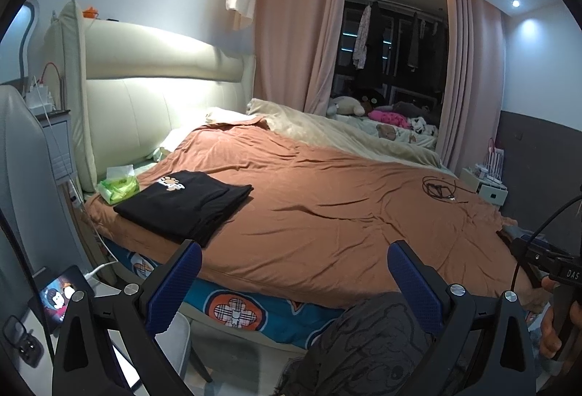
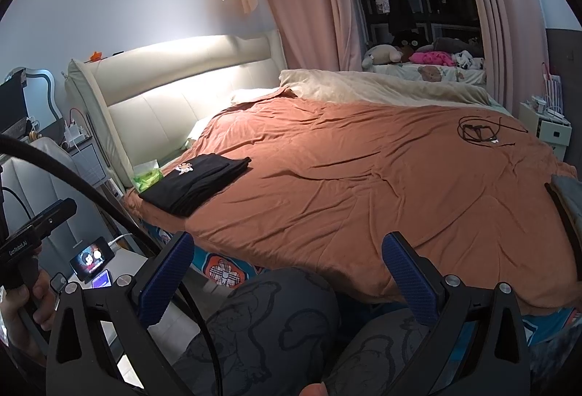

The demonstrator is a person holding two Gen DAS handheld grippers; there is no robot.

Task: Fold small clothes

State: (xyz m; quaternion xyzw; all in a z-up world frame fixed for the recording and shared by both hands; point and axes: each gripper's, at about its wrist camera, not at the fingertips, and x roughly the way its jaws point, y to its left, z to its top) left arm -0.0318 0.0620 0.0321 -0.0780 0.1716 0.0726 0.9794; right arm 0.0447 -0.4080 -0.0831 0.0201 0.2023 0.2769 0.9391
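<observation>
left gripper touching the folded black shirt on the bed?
Apart. In the left wrist view the left gripper hangs open off the bed edge, with bare orange blanket between its fingertips and the folded black shirt.

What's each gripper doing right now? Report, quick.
Left gripper: open, holding nothing, above the bed edge.
Right gripper: open, holding nothing, above the bed edge.

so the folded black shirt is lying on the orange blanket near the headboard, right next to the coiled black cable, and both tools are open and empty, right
Not quite. The folded black shirt is on the orange blanket near the headboard, but beside it is a green tissue pack, not the coiled black cable, which lies far across the bed. Both wrist views show this. The left tool and right tool are open and empty.
</observation>
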